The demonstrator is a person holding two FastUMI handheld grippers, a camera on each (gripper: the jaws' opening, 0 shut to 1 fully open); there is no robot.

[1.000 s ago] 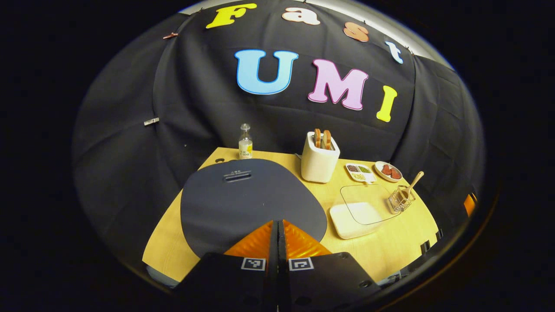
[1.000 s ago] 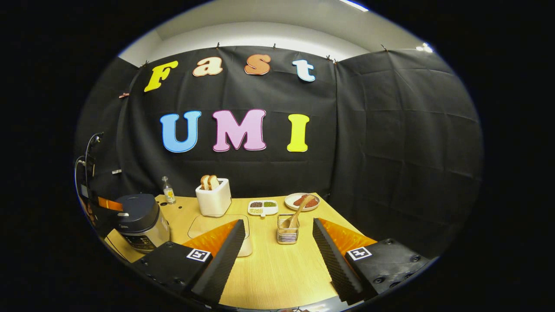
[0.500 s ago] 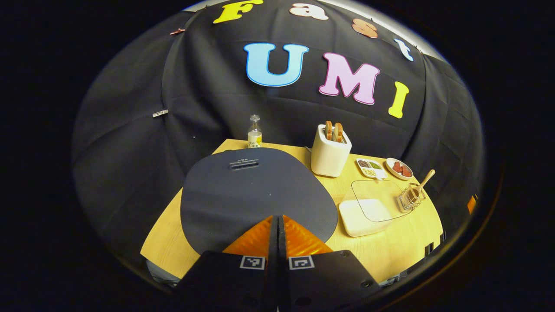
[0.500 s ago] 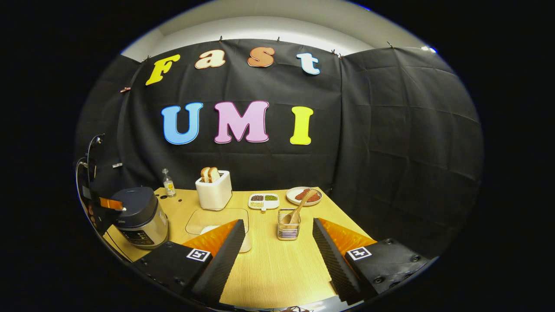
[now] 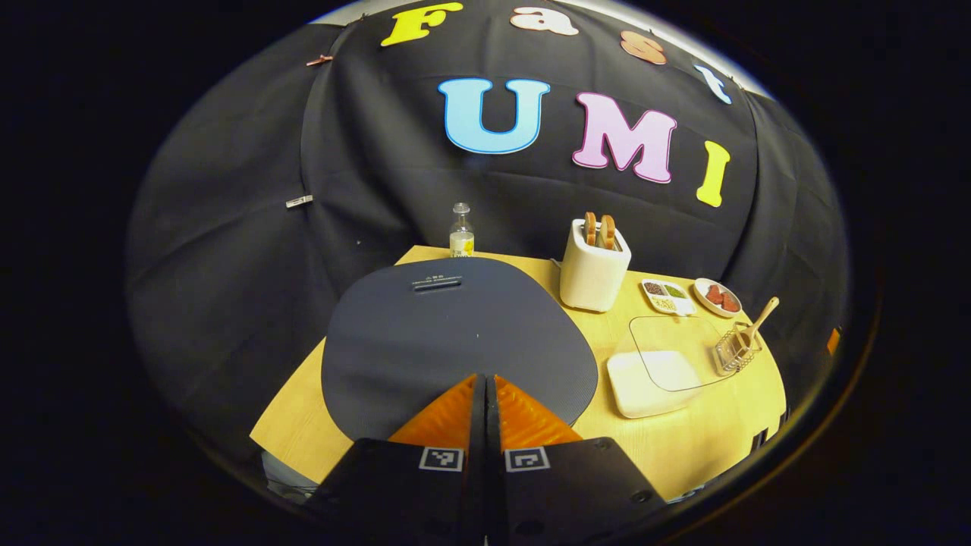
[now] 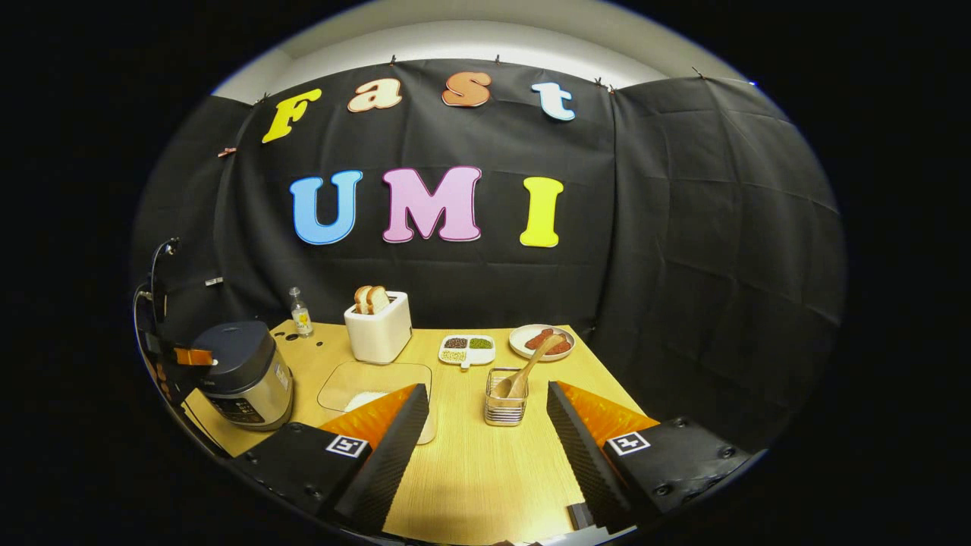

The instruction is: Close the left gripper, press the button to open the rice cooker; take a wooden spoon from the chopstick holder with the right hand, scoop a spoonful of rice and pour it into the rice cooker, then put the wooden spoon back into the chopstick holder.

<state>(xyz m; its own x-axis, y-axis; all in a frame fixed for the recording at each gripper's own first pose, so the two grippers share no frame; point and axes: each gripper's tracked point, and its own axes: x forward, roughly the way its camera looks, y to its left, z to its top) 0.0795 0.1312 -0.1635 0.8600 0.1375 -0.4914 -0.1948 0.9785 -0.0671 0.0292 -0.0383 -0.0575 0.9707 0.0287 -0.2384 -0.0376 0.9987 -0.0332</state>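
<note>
- Left gripper view: the left gripper (image 5: 485, 379) has its two fingers pressed together with nothing between them, its tip over the near edge of the rice cooker (image 5: 455, 341) lid.
- The cooker's dark lid is down; whether the tip touches it cannot be told.
- Right gripper view: the same rice cooker (image 6: 241, 371) stands at the table's left edge, lid closed, with the left gripper (image 6: 193, 356) at its top left.
- The right gripper (image 6: 485, 413) has its fingers wide apart and empty, above the wooden table (image 6: 485, 470).
- The chopstick holder (image 6: 504, 406), a wire basket, stands upright between those fingers and farther off, apart from both.
- The wooden spoon (image 6: 523, 371) rests in it, handle leaning up to the right.
- A lidded clear container of rice (image 6: 372, 390) sits left of the holder.
- Along the back: bottle (image 6: 301, 312), toaster (image 6: 379, 334) with bread, divided dish (image 6: 466, 349), plate (image 6: 542, 341).
</note>
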